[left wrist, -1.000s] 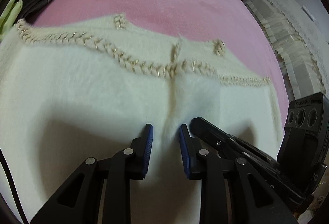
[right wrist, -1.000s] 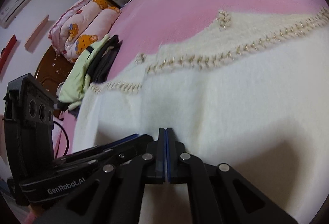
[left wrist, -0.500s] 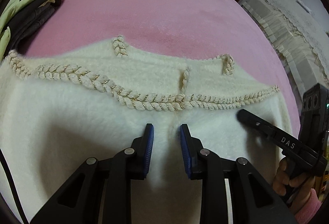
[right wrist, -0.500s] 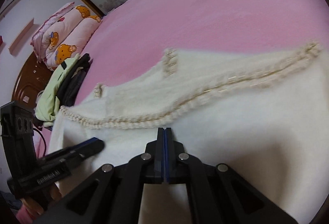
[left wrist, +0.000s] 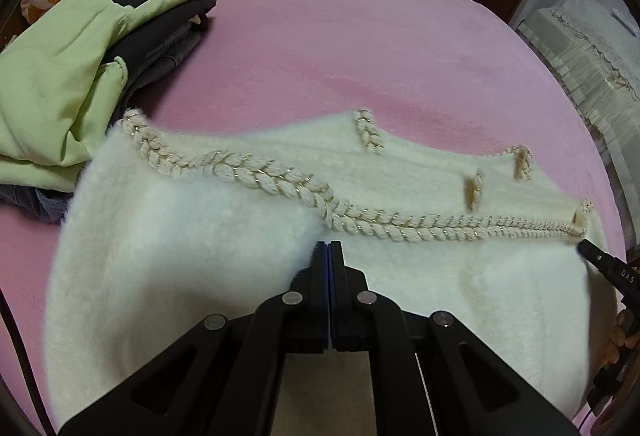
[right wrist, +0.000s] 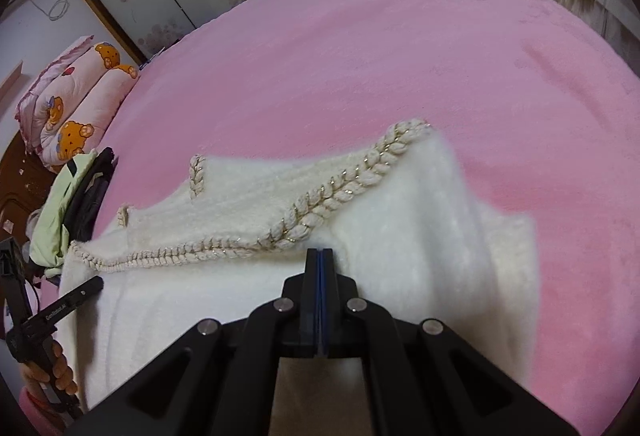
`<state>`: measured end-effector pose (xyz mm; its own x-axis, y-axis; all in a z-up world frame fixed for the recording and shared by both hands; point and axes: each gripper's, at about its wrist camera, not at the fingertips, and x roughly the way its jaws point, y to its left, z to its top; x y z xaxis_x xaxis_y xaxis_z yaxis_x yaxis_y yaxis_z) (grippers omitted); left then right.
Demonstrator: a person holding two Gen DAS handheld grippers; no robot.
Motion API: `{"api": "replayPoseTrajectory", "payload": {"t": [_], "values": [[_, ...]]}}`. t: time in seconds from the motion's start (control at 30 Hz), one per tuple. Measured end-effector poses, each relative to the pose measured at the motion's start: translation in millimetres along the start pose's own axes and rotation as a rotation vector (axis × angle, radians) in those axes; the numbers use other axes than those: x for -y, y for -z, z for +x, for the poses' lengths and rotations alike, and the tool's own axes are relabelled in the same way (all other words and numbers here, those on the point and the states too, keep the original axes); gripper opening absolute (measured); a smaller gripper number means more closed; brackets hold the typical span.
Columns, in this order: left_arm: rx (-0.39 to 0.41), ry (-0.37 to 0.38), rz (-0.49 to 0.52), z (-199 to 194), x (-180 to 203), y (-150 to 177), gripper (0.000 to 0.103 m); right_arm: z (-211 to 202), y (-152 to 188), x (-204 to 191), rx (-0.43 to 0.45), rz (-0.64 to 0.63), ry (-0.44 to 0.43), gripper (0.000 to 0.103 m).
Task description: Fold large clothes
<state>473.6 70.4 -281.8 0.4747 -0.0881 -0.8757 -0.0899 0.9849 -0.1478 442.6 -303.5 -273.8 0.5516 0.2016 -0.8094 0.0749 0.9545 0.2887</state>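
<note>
A fluffy cream-white garment (left wrist: 200,256) with braided rope trim (left wrist: 280,184) lies spread on the pink bed. In the left wrist view my left gripper (left wrist: 328,248) has its jaws shut, pinching the fluffy fabric just below the trim, and the cloth bulges up beside the left finger. In the right wrist view the same garment (right wrist: 420,236) shows a raised fold at its right side. My right gripper (right wrist: 319,254) is shut on that fabric just under the braid (right wrist: 340,188). Each gripper's tip also shows at the edge of the other's view, held by a hand.
A pile of folded clothes, light green over dark grey (left wrist: 60,76), lies on the bed left of the garment. Bear-print pillows (right wrist: 72,104) sit at the headboard. The pink bedspread (right wrist: 400,56) stretches beyond the garment. A white lace-covered piece of furniture (left wrist: 592,48) stands beside the bed.
The left gripper's jaws closed from open onto the fabric. Both grippers moved so the braided trim now lies right at their tips, and they stand farther apart.
</note>
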Motion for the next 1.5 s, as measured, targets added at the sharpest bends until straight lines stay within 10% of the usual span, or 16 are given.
{"api": "replayPoseTrajectory", "payload": {"t": [0.07,0.27,0.43,0.53,0.67,0.9,1.13,1.5], "values": [[0.018,-0.057,0.02,-2,-3,-4,0.001,-6,-2,4,0.041,-0.028,0.24,0.0],[0.047,-0.129,-0.001,-6,-34,-11,0.001,-22,-7,55,0.035,0.07,0.125,0.0],[0.076,-0.195,-0.043,-24,-55,-13,0.001,-29,-6,46,0.05,-0.002,0.232,0.0],[0.092,-0.286,-0.094,-39,-62,-16,0.006,-38,-2,43,0.08,0.054,0.457,0.0],[0.122,-0.365,-0.08,-72,-63,-18,0.019,-74,14,49,0.126,0.203,0.324,0.0],[0.013,-0.121,-0.064,-126,-34,23,0.021,-127,57,-5,0.139,0.19,0.121,0.0],[-0.166,0.1,-0.057,-137,29,104,0.021,-122,121,-90,-0.04,0.134,-0.195,0.0],[-0.339,0.142,-0.147,-51,50,149,0.01,-60,171,-115,-0.23,0.045,-0.243,0.0]]}}
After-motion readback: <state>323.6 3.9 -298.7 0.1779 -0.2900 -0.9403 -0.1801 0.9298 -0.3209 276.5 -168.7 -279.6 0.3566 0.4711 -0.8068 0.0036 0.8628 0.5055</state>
